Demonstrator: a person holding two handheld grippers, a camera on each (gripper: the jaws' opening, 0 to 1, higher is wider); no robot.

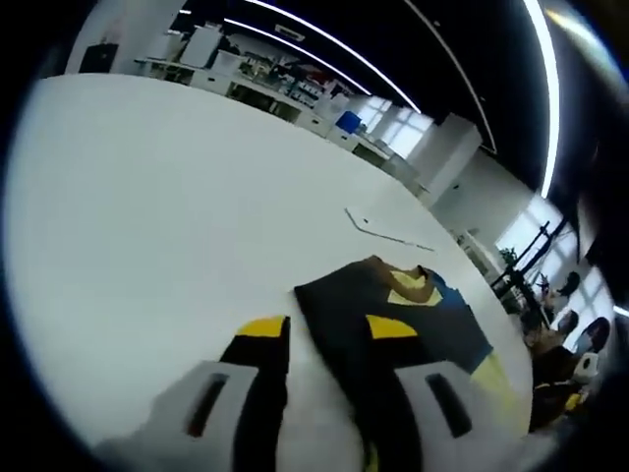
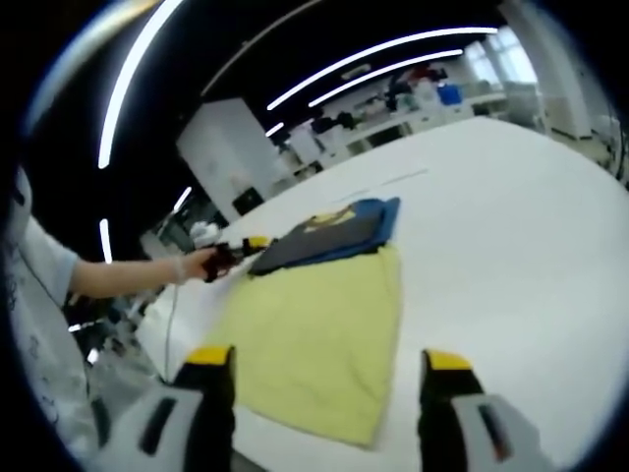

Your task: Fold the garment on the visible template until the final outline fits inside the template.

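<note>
A yellow cloth garment [image 2: 324, 334] lies spread flat on a broad white table [image 2: 511, 226], its far end covered by a folded dark navy and blue panel [image 2: 329, 234] bearing a yellow mark. The right gripper [image 2: 329, 379] hangs above the near hem, its two yellow-tipped black jaws set wide apart with nothing between them. From the left, a person's hand [image 2: 189, 265] (bare forearm, pale sleeve) brings the left gripper [image 2: 246, 248] against the dark panel's edge.

White table [image 2: 511, 206], yellow sheet [image 2: 319, 339] flat on it, dark garment [image 2: 329, 234] at the sheet's far end
</note>
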